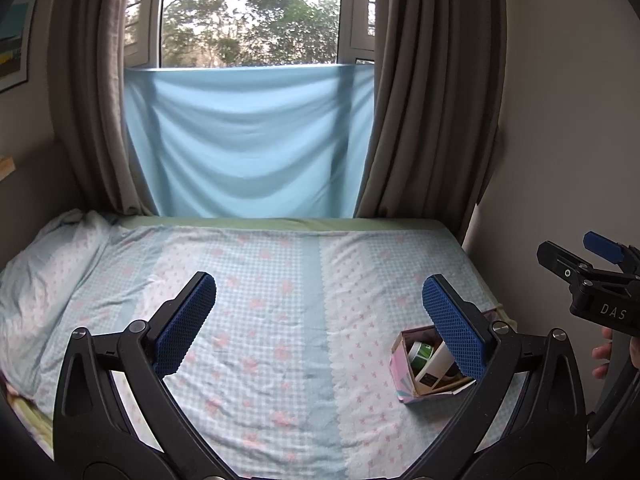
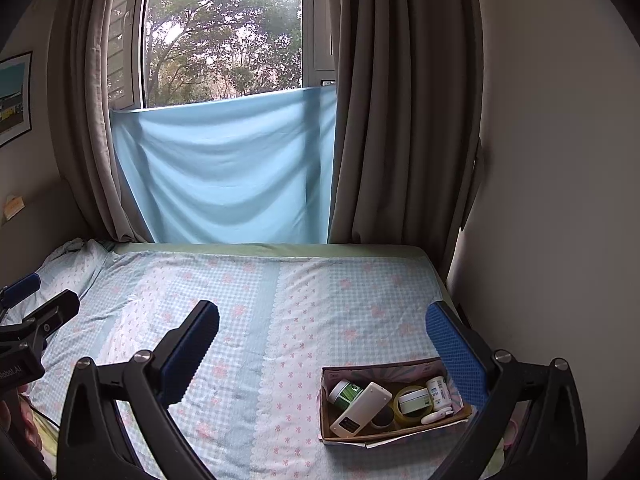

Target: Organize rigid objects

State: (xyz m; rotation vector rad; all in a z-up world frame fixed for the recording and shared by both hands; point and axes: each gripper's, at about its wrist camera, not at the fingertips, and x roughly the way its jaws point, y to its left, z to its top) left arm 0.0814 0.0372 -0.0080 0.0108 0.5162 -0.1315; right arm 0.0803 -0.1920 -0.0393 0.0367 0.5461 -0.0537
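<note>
An open cardboard box (image 2: 404, 432) with a patterned outside sits on the bed near its right edge. Inside lie a white remote (image 2: 362, 408), a green-labelled bottle (image 2: 344, 393), a tape roll (image 2: 414, 400), a small white bottle (image 2: 438, 392) and a small white piece (image 2: 436, 416). My right gripper (image 2: 322, 332) hovers open above the bed, its right finger over the box's right end. My left gripper (image 1: 320, 304) is open too and holds nothing; the box (image 1: 404, 364) shows partly behind its right finger.
The bed (image 1: 280, 280) carries a blue-and-pink checked sheet, with a pillow (image 1: 48, 272) at the left. A wall (image 2: 540, 200) runs close along the bed's right side. Brown curtains (image 1: 432, 100) and a blue cloth (image 1: 248, 140) hang at the window behind.
</note>
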